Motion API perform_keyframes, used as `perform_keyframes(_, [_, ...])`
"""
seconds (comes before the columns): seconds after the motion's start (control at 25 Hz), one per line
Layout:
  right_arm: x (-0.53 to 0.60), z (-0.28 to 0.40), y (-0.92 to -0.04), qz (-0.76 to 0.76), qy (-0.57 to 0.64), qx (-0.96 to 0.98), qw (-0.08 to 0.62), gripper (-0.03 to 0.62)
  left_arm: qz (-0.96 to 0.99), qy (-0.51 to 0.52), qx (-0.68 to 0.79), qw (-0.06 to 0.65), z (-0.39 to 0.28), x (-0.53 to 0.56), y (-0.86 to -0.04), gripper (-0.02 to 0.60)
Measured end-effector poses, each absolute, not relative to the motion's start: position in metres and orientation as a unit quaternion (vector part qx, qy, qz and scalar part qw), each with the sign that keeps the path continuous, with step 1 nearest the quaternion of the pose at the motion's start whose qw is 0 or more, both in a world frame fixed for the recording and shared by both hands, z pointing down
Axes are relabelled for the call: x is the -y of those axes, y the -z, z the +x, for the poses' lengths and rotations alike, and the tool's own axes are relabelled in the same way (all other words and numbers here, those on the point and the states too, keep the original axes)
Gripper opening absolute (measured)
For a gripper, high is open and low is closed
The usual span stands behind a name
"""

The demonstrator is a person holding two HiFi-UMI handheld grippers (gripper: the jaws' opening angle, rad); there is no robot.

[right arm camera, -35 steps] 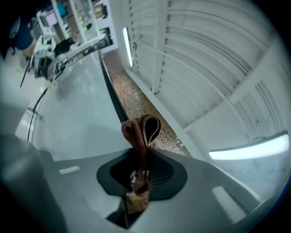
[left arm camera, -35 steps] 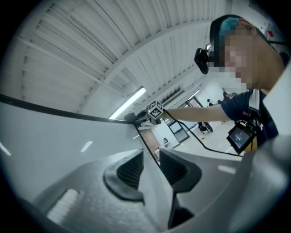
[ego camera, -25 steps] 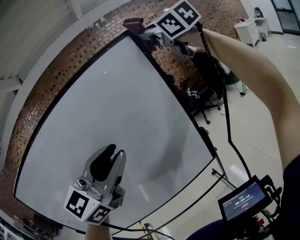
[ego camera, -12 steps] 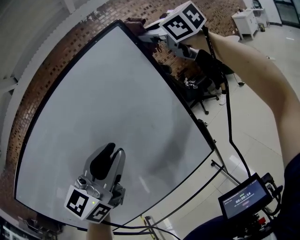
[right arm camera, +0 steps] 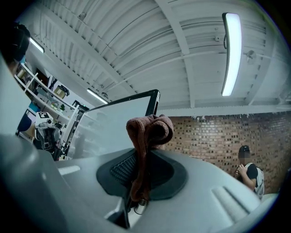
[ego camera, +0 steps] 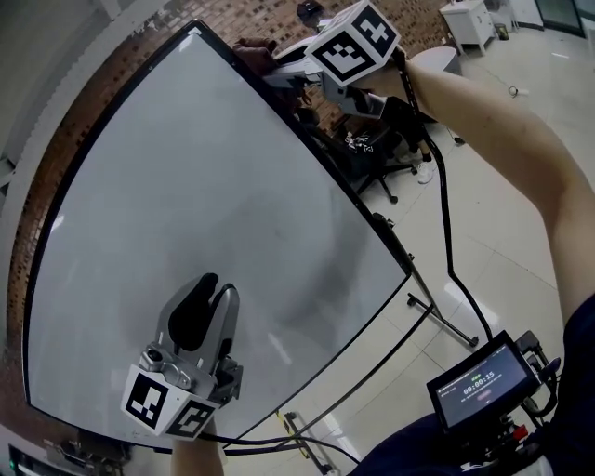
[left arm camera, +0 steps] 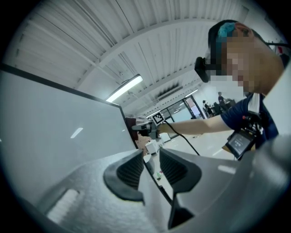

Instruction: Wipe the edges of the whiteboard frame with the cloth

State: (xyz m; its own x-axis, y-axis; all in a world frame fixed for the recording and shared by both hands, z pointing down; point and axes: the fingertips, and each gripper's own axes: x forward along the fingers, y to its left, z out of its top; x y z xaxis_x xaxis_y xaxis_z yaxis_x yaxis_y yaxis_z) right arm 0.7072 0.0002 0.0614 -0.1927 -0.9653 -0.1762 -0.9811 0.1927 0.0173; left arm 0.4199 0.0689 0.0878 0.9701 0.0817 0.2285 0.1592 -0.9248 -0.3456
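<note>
The whiteboard (ego camera: 186,186) stands upright with a thin black frame (ego camera: 346,193). A brown cloth (ego camera: 252,48) is pinched in my right gripper (ego camera: 275,59), which is shut on it and presses it against the frame's right edge, a little below the top corner. In the right gripper view the cloth (right arm camera: 146,132) bunches up above the pads, with the whiteboard (right arm camera: 113,123) beyond it. My left gripper (ego camera: 206,299) hovers in front of the board's lower part. Its pads stand a narrow gap apart with nothing between them (left arm camera: 150,166); the frame edge only shows through the gap.
A brick wall (ego camera: 270,14) rises behind the board. A black office chair (ego camera: 376,153) and the board's stand legs (ego camera: 437,321) are on the floor at the right. A cable hangs from my right arm to a small screen (ego camera: 479,381). A person sits far off (right arm camera: 249,172).
My right gripper has slid the cloth down the frame's right edge, away from the top corner. The left gripper has stayed where it was.
</note>
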Motion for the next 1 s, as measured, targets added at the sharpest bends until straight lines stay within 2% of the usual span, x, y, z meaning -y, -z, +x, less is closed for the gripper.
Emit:
perform_keyframes(0.4, [0.006, 0.703, -0.105, -0.620, -0.028, -0.779, 0.090, 0.055, -0.974, 0.154, 0.052, 0.158, 0.443, -0.054, -0.125, 0.111])
perform_keyframes(0.64, [0.015, 0.696, -0.150, -0.619, 0.003, -0.782, 0.074, 0.055, -0.976, 0.168, 0.034, 0.137, 0.451, -0.044, -0.156, 0.112])
perform_keyframes(1.0, [0.015, 0.685, -0.186, -0.602, 0.034, -0.790, 0.115, 0.055, -0.975, 0.192, 0.052, 0.102, 0.462, -0.058, -0.181, 0.112])
